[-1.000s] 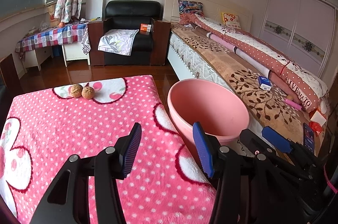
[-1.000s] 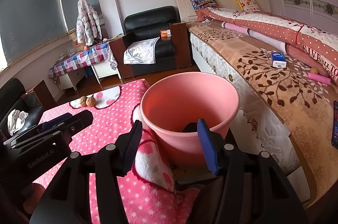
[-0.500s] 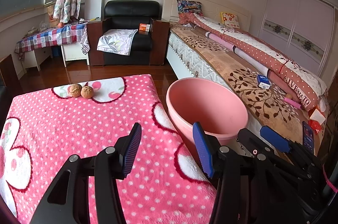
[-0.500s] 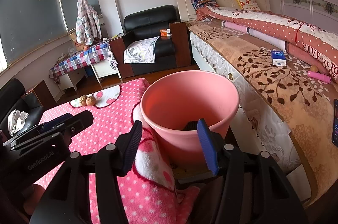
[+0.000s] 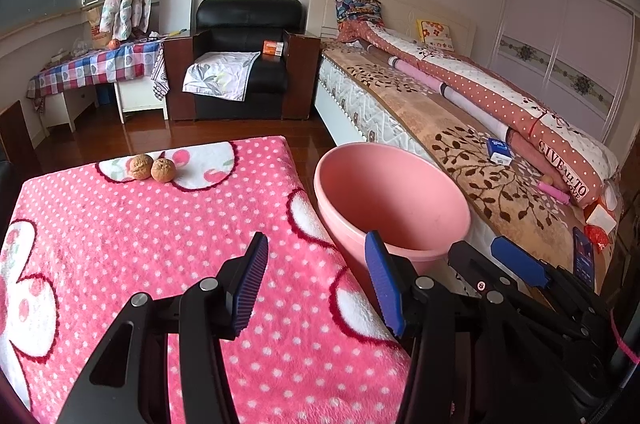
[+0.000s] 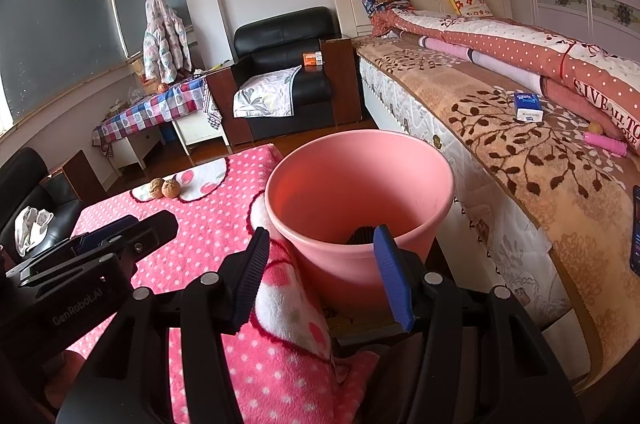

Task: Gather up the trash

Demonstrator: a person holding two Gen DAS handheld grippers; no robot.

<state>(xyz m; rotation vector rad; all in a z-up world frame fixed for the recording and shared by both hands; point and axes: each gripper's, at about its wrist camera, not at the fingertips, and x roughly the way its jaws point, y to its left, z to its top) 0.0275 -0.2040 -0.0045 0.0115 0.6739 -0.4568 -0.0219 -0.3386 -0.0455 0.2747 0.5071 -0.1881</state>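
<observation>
1. Left gripper (image 5: 316, 280), ribbed blue pads, released above fuzzy pink polka-dot tabletop (image 5: 120, 232).
2. Right gripper (image 6: 318, 268) released, empty, near round smooth pink plastic bucket (image 6: 360, 192).
3. Two wrinkled brown walnuts (image 5: 152, 167) at tabletop's far edge, well apart from both.

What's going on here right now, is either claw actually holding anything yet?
No. A person holds both claws still and open above the pink dotted blanket; the left claw and right claw are empty. Two walnuts lie untouched on the blanket's far end. The pink bucket stands between blanket and bed, right in front of the right claw, with something dark at its bottom. No pickup has begun.
</observation>
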